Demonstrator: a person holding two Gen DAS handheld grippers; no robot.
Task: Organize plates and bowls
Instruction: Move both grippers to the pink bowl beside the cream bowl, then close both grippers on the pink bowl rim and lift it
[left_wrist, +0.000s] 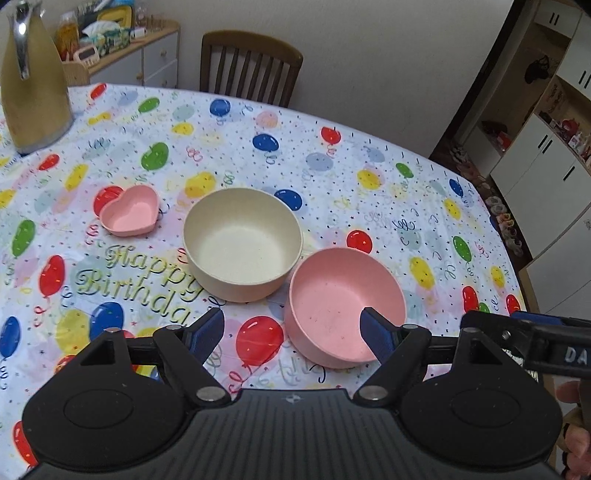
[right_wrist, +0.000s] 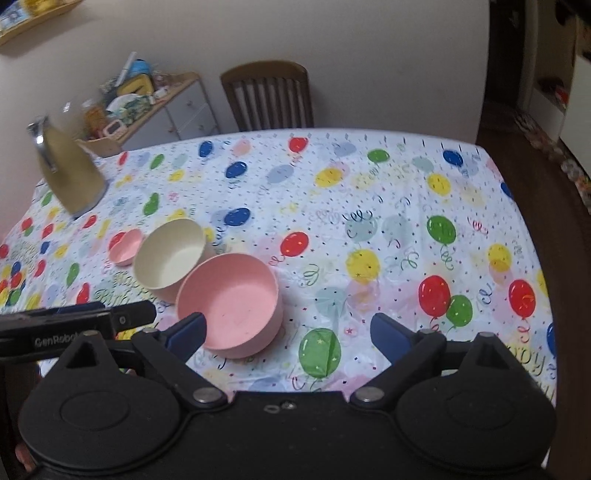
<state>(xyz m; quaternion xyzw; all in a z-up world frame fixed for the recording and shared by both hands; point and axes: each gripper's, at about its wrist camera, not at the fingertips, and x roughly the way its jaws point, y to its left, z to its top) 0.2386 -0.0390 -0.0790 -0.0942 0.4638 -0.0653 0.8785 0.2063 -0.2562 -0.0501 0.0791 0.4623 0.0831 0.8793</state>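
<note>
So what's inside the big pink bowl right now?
The pink bowl holds nothing: its bare floor shows in the right wrist view. In the left wrist view the left gripper's fingertip covers part of the near inside.

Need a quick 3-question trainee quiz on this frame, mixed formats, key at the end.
1. True or false: the left gripper is shut on the pink bowl.
2. Which dish lies farthest to the left on the table? A) cream bowl B) heart-shaped dish C) pink bowl
3. Fill in: beyond the table's far edge stands a wooden ____.

Key:
1. False. Both the left gripper and the right gripper are open and hold nothing.
2. B
3. chair
</note>
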